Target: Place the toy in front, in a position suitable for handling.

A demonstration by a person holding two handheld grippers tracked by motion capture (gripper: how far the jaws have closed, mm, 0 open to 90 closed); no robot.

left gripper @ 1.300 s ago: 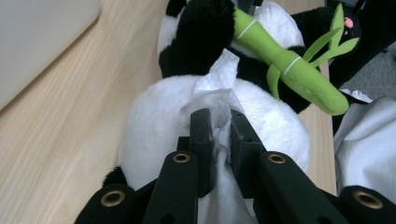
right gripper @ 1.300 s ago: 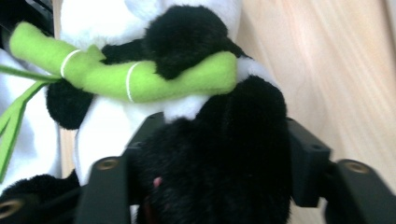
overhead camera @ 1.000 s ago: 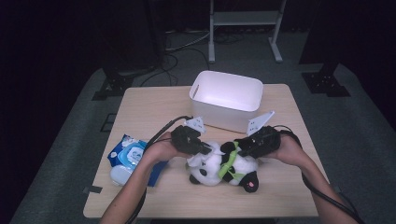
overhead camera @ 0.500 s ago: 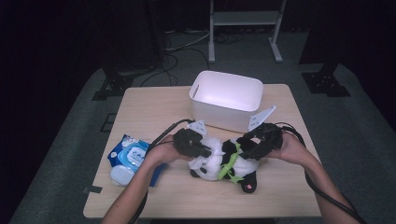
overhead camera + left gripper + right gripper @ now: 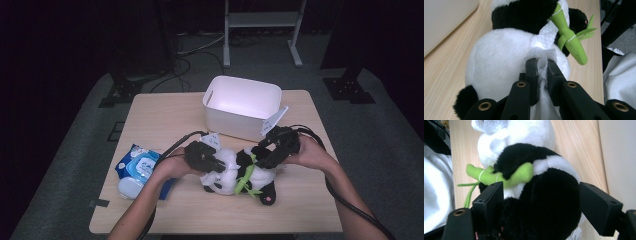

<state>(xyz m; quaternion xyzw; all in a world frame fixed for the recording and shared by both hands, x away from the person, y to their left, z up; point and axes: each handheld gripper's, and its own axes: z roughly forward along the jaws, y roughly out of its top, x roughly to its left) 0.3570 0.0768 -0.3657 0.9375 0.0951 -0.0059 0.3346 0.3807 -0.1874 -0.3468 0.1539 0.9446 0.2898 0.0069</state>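
On the table's left edge, a blue wipes pack; next, left gripper pinched tight on a white wipe against a plush panda lying mid-table before a white bin; then right gripper, jaws just opened, spread wide astride the panda's black body.

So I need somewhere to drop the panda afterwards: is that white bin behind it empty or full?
Empty, as far as shown: the high view looks into the white bin and only its bare white inside shows.
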